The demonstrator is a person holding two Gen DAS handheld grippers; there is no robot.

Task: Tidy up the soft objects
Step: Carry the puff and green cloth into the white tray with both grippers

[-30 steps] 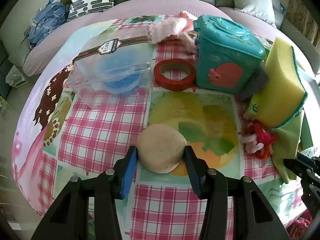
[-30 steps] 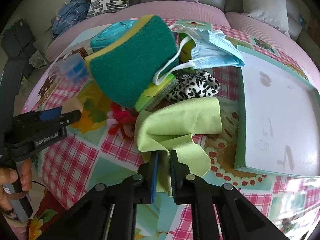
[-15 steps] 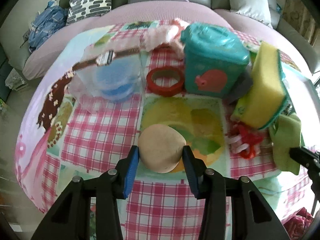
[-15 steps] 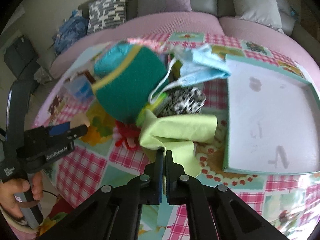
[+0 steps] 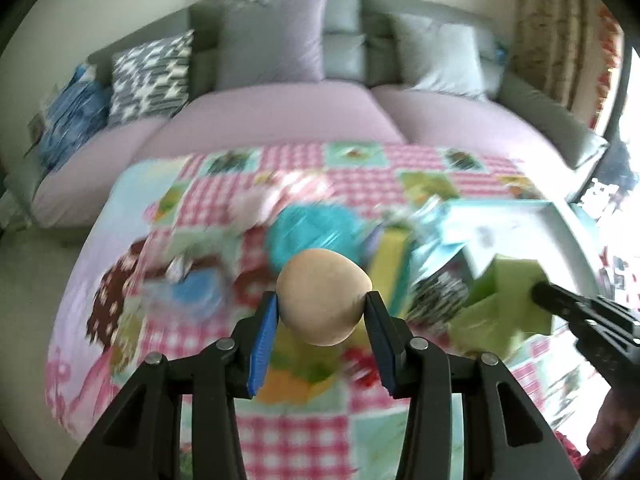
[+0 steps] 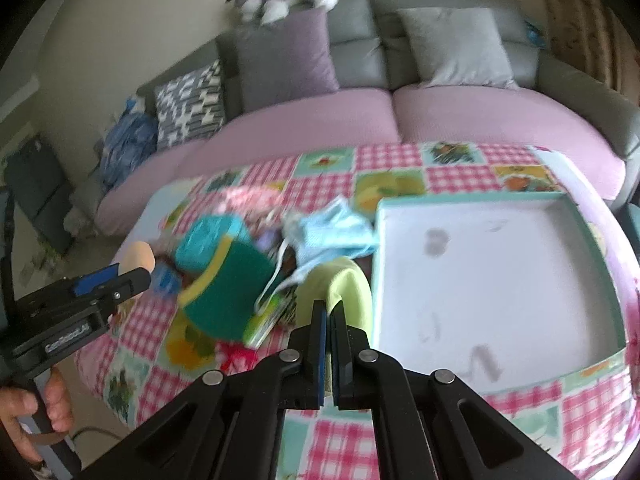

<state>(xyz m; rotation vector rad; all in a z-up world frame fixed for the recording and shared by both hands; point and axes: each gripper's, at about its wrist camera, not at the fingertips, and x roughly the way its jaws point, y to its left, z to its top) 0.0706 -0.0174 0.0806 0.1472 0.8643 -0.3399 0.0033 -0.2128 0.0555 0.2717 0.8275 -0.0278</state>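
A beige round soft puff (image 5: 322,300) hangs above the checked tablecloth, with my left gripper (image 5: 322,306) shut on it from both sides. The right wrist view shows the same puff (image 6: 138,255) at the tip of the left gripper (image 6: 134,270), a hand below on its handle. My right gripper (image 6: 330,312) is shut on a lime green cloth (image 6: 346,284), lifted off the table and drooping from the tips. In the left wrist view, blurred, the cloth (image 5: 508,292) dangles from the right gripper (image 5: 546,292). A white tray with a teal rim (image 6: 472,199) lies just right of the cloth.
Left of the tray lies a pile: a teal box (image 6: 208,240), a green and yellow sponge (image 6: 230,296), a light blue face mask (image 6: 336,232), a red hair tie (image 6: 238,356) and a leopard-print cloth (image 5: 436,292). A sofa (image 6: 304,120) with cushions runs behind the table.
Both grippers have risen from the table, the left carrying the puff, the right carrying the green cloth. The right jaws closed fully on the cloth. The cameras now tilt up toward the sofa.
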